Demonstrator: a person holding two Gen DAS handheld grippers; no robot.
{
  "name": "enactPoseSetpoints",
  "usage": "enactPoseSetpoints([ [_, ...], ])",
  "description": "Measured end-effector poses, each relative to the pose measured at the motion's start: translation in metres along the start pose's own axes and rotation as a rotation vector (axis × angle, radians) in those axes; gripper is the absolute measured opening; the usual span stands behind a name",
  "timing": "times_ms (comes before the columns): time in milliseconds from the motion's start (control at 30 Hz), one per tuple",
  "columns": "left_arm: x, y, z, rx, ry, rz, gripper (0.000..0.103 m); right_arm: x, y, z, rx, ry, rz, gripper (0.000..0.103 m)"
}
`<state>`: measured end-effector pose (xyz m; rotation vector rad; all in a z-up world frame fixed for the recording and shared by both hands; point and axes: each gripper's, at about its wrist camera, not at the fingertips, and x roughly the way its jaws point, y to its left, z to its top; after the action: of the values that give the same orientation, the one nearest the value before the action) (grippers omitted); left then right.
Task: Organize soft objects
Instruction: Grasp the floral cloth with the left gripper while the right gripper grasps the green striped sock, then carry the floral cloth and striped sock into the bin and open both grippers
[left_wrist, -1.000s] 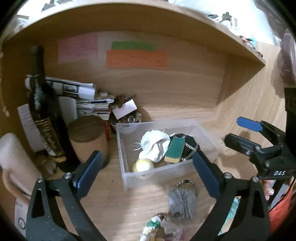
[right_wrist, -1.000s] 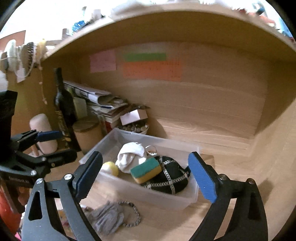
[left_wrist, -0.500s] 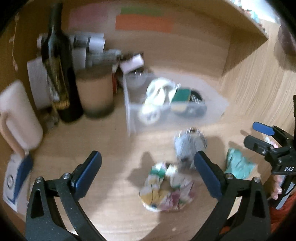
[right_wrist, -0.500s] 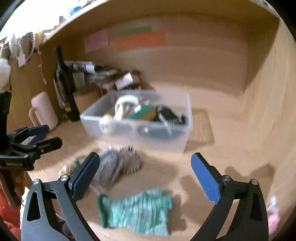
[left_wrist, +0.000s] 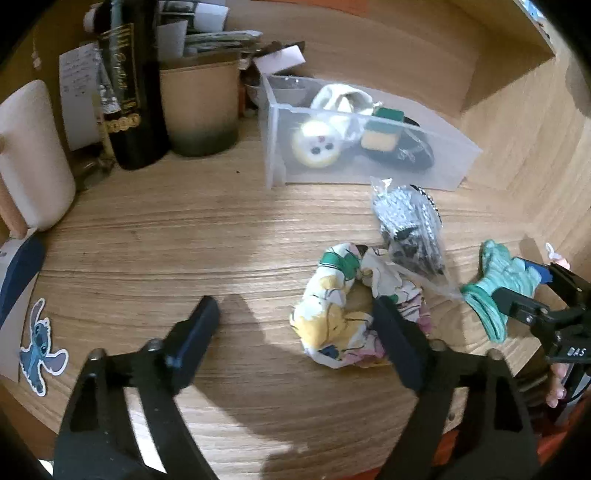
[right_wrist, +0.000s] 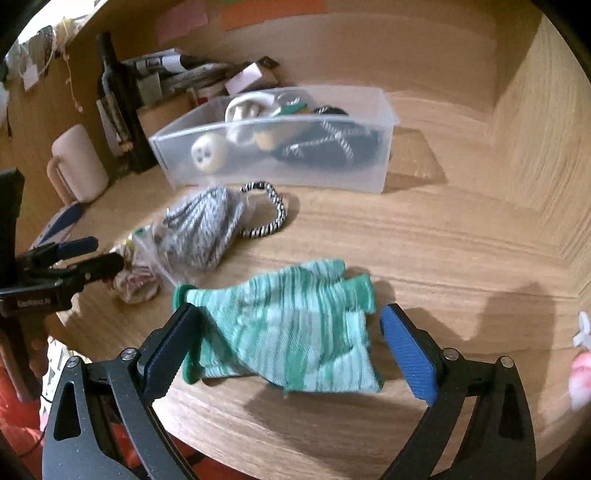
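The right gripper (right_wrist: 288, 354) stands released with the green striped glove (right_wrist: 291, 328) flat between its fingers, probably to pinch it. The left gripper (left_wrist: 295, 343), jaws just closing yet empty, has the crumpled floral cloth (left_wrist: 351, 314) at its right finger. Farther ahead waits the clear bin (right_wrist: 384, 110).

Green-and-white striped cloth (right_wrist: 291, 332), floral yellow-pink-green cloth (left_wrist: 343, 317), grey-flecked bundle (right_wrist: 207, 229), translucent bin (right_wrist: 280, 162)
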<state>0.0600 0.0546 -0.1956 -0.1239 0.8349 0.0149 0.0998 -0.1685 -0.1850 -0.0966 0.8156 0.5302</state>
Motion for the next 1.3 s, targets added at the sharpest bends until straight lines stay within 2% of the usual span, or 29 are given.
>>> enactPoseSetpoints([
  [67, 0.002, -0.002, 0.001, 0.011, -0.005, 0.005, 0.075, 0.002, -0.002, -0.002, 0.007, 0.009, 0.011, 0.081],
  [100, 0.003, -0.003, 0.000, 0.020, -0.009, 0.010, 0.069, 0.001, -0.002, -0.002, 0.005, 0.000, 0.002, 0.078],
  [167, 0.004, -0.004, 0.000, 0.030, -0.015, 0.007, 0.060, 0.000, -0.003, -0.002, 0.003, 0.000, 0.003, 0.062],
  [200, 0.005, -0.005, 0.000, 0.033, -0.018, 0.004, 0.052, -0.001, -0.004, -0.002, 0.005, -0.005, 0.003, 0.058],
  [233, 0.006, -0.005, 0.002, 0.036, -0.020, 0.001, 0.043, -0.001, -0.005, -0.002, 0.009, -0.005, 0.005, 0.049],
  [267, 0.006, -0.005, 0.002, 0.039, -0.022, 0.000, 0.038, -0.001, -0.006, -0.002, 0.012, -0.006, 0.009, 0.043],
  [333, 0.006, -0.005, 0.001, 0.045, -0.026, 0.002, 0.022, -0.002, -0.008, 0.000, 0.019, -0.017, 0.007, 0.038],
  [400, 0.007, -0.004, 0.002, 0.048, -0.026, 0.001, 0.013, -0.002, -0.007, 0.002, 0.020, -0.030, -0.009, 0.034],
  [667, -0.017, 0.004, 0.016, 0.025, -0.109, 0.025, 0.008, -0.015, -0.014, 0.019, 0.028, -0.103, -0.027, 0.030],
  [1000, -0.046, 0.005, 0.059, 0.039, -0.243, 0.032, 0.008, -0.035, -0.018, 0.055, 0.024, -0.232, -0.024, 0.030],
  [1300, -0.051, -0.007, 0.101, 0.070, -0.320, 0.004, 0.008, -0.044, -0.014, 0.090, -0.003, -0.327, -0.011, 0.030],
])
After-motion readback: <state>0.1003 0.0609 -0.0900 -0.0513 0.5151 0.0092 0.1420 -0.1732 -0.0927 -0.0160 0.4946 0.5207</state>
